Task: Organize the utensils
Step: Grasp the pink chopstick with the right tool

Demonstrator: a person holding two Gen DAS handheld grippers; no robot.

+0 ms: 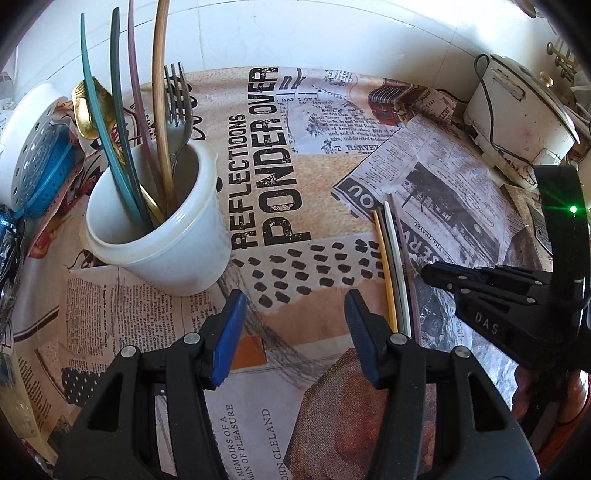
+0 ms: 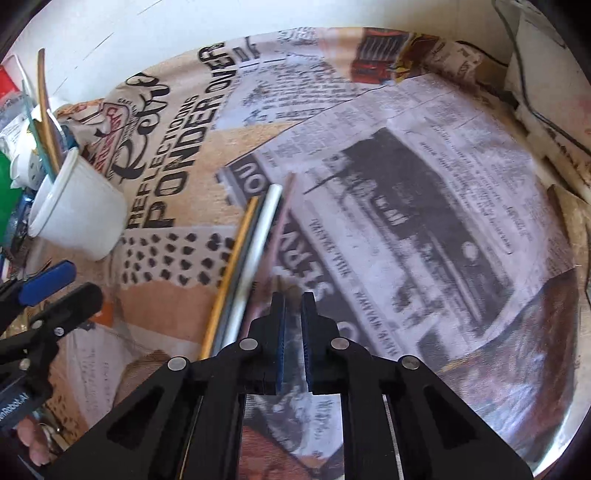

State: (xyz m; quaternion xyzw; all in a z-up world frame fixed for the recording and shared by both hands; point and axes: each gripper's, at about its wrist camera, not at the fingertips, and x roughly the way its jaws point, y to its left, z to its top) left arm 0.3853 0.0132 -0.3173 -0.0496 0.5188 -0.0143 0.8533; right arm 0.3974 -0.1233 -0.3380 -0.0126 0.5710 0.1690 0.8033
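Observation:
A white cup point(image 1: 162, 236) holds several upright utensils: teal, green, mauve and wooden handles, a steel fork point(image 1: 181, 99) and a gold spoon point(image 1: 86, 110). Right of it, yellow, dark, white and mauve handles point(image 1: 391, 266) lie side by side on the cloth. My left gripper point(image 1: 295, 317) hangs open above bare cloth between cup and handles, with nothing between its blue pads. My right gripper point(image 2: 293, 295) is shut, its tip right beside the mauve handle point(image 2: 282, 218). No handle shows between its pads. The cup point(image 2: 81, 210) stands far left in the right wrist view.
A newspaper-print cloth point(image 1: 295, 184) covers the table. A white perforated strainer point(image 1: 33, 155) with a blue insert sits left of the cup. A white cooker point(image 1: 517, 122) with a cord stands at the back right. A tiled white wall point(image 1: 295, 33) runs behind.

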